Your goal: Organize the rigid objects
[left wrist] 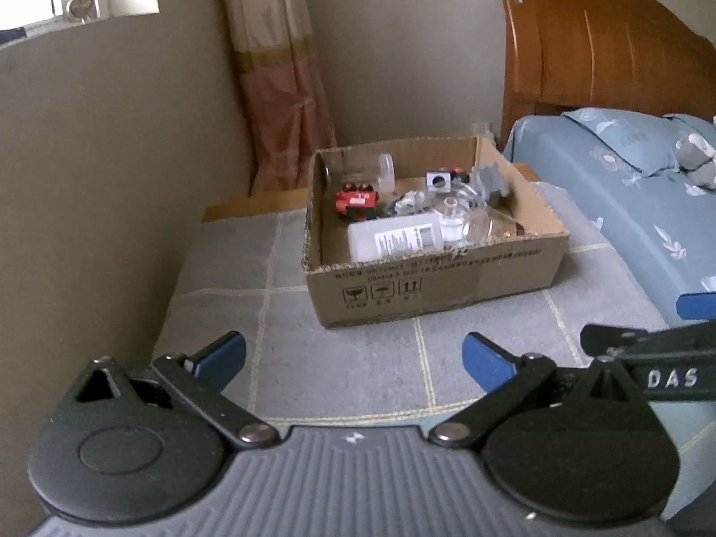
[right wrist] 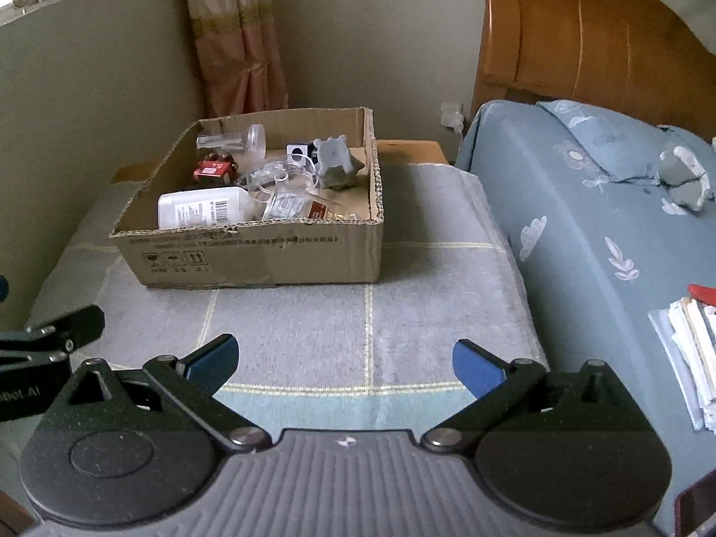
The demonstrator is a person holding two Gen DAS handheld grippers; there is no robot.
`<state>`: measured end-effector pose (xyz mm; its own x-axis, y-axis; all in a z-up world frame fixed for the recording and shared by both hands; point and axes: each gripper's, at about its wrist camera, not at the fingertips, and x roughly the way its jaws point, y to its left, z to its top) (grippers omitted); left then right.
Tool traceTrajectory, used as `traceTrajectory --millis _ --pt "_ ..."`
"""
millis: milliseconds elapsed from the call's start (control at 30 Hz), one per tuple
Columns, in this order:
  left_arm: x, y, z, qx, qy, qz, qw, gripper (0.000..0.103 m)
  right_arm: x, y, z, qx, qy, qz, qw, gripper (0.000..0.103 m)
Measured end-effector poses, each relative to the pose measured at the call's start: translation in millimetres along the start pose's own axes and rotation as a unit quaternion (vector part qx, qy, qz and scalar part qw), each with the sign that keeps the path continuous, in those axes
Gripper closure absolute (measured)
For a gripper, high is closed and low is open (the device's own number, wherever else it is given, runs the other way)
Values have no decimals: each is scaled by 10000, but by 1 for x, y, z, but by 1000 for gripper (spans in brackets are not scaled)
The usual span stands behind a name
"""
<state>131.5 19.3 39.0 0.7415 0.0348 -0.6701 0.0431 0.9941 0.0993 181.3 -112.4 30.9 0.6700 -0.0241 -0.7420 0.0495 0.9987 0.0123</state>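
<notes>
An open cardboard box (left wrist: 429, 282) (right wrist: 268, 255) stands on a grey checked cloth (left wrist: 358, 358) (right wrist: 358, 313). Inside lie a white bottle (left wrist: 394, 235) (right wrist: 201, 210), a red toy (left wrist: 358, 201) (right wrist: 215, 170), a clear jar (left wrist: 385, 172) (right wrist: 241, 138), a grey star-shaped piece (left wrist: 490, 179) (right wrist: 333, 163) and clear glassware (left wrist: 456, 210) (right wrist: 277, 174). My left gripper (left wrist: 353, 358) hangs open in front of the box, nothing between its blue pads. My right gripper (right wrist: 344, 364) is open too, also short of the box and empty.
A bed with a blue sheet (left wrist: 626, 206) (right wrist: 604, 232) and wooden headboard (right wrist: 581, 44) lies to the right. A stack of papers (right wrist: 691, 349) rests on it. A grey soft toy (right wrist: 684, 176) sits by the pillow. Wall and curtain (left wrist: 277, 71) stand behind the box.
</notes>
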Motion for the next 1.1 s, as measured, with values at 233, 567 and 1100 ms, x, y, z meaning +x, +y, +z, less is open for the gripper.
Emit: traceTrajectory --millis 233,567,1100 --pt "-6 -3 1 38 -50 188 9998 1 -10 2 1 -60 -135 -34 9999 0" --pt "-7 0 0 -53 36 166 9998 1 -13 3 1 -70 -223 -59 9997 0" --pt "-11 2 0 -87 23 155 9998 1 -17 4 2 -78 -283 -37 9996 0"
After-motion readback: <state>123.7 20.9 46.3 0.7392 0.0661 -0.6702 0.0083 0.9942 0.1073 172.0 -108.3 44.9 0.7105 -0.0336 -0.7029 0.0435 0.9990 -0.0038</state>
